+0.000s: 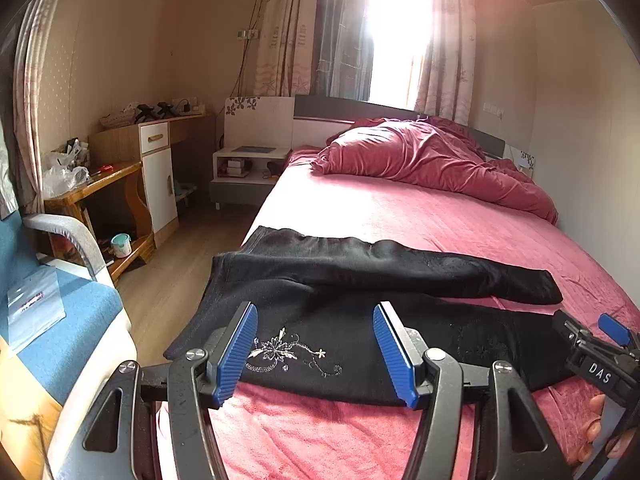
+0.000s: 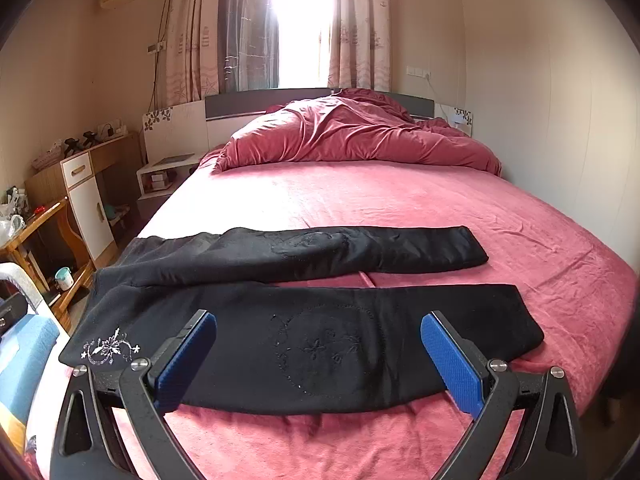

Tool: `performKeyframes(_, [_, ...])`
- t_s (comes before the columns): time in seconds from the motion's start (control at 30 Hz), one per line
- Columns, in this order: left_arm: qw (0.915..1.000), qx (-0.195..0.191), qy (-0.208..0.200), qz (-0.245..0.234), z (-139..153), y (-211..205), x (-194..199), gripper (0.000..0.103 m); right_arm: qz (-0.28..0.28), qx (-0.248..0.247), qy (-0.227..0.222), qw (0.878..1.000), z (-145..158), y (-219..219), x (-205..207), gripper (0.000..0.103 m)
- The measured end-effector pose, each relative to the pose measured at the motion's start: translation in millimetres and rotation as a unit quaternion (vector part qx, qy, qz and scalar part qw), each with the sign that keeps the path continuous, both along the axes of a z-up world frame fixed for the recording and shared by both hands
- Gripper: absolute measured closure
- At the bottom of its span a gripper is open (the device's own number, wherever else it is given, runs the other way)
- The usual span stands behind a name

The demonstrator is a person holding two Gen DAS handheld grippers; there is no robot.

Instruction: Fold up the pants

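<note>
Both grippers, left (image 1: 316,354) and right (image 2: 320,360), hover level over black pants (image 2: 304,344), fingers spread wide, empty.

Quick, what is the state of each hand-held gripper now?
Left hand-held gripper: open, holding nothing, above the black pants.
Right hand-held gripper: open, holding nothing.

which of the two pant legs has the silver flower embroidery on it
The near pant leg, lying closest to both grippers, carries the silver flower embroidery at its waist end. The far pant leg shows no silver design.
</note>
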State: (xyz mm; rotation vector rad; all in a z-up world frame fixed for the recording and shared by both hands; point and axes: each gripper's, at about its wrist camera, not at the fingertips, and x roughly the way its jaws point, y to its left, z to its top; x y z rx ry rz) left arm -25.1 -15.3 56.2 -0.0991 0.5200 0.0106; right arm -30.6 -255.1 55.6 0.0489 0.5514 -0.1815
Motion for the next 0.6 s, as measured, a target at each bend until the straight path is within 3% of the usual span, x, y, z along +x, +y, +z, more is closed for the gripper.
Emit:
performKeyframes(0.2, [0.9998, -0.004, 0.017, 0.0, -5.1, 3.0, 6.1, 0.04, 0.075, -0.017, -0.033, 0.997, 24.5, 42.8, -1.7, 0.0])
performKeyframes(0.47, [0.9991, -0.014, 0.033, 0.023, -8.2, 14.3, 7.6, 0.036, 0.058, -0.002, -0.031, 0.998, 32.6, 53.8, 10.1, 0.0])
performKeyframes(0.6, [0.9976, -0.026, 0.048, 0.043, -13.3, 25.2, 10.3, 0.036, 0.063, -0.019, -0.032, 0.997, 29.9, 66.5, 9.0, 0.0])
